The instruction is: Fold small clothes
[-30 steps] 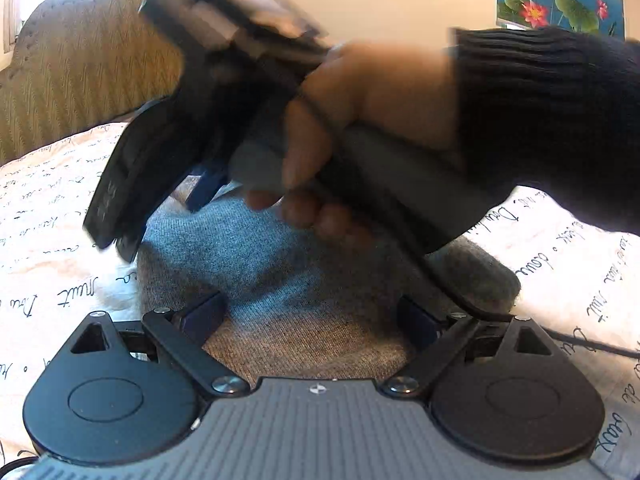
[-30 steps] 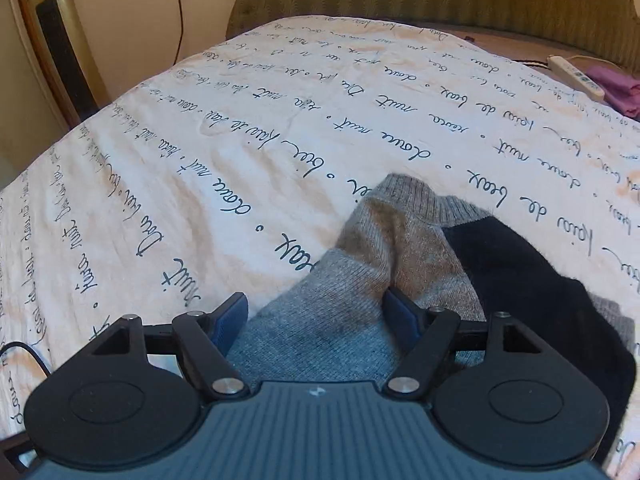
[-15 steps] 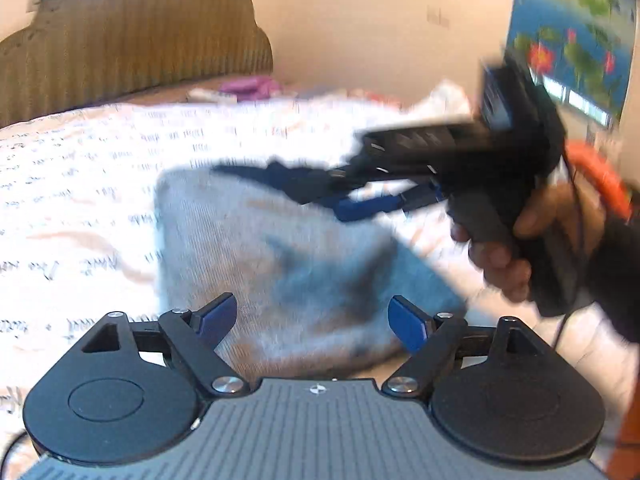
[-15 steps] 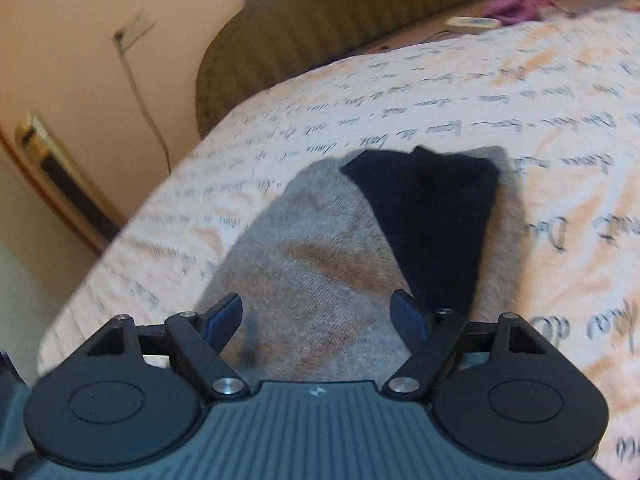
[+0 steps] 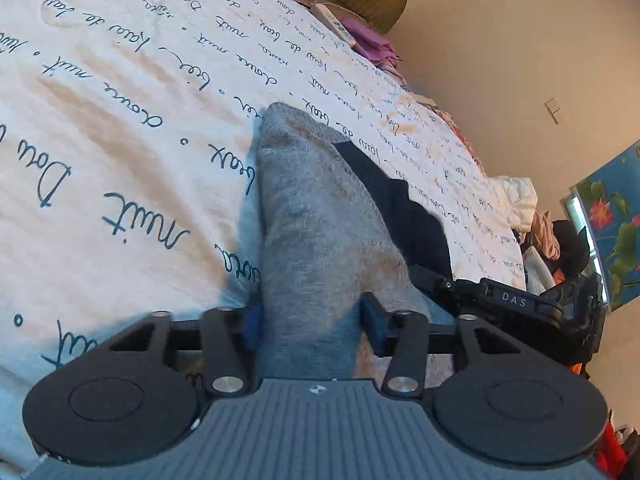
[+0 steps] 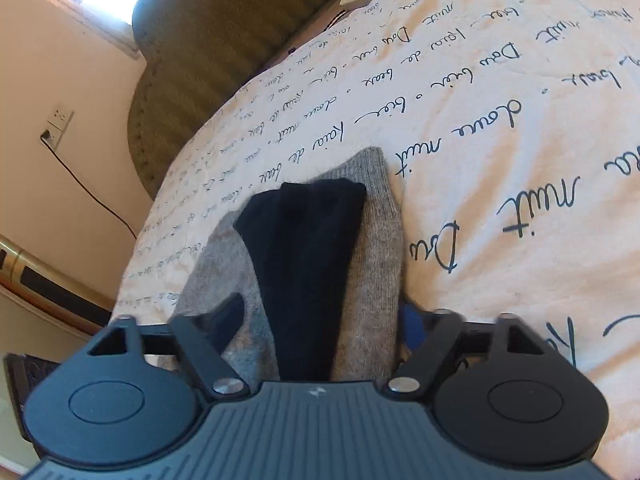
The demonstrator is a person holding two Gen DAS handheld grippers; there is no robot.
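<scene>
A small grey knit garment [image 5: 320,220] with a dark navy part [image 5: 400,208] lies folded on the bed. In the right wrist view the grey garment [image 6: 372,248] has the navy part [image 6: 304,248] lying on top. My left gripper [image 5: 312,320] is open, with its fingers on either side of the garment's near edge. My right gripper [image 6: 320,320] is open and straddles the near end of the garment. The right gripper's body [image 5: 520,304] shows at the right of the left wrist view, close beside the garment.
The bed has a white sheet with dark script writing [image 5: 120,120]. An olive headboard [image 6: 224,48] stands behind. A white remote [image 5: 332,24] and purple cloth [image 5: 372,44] lie near the headboard. Piled clothes [image 5: 540,228] sit by the far edge.
Both grippers have come down low to the near edge of the garment, fingers now straddling it. The right gripper has moved from above the garment to beside it.
</scene>
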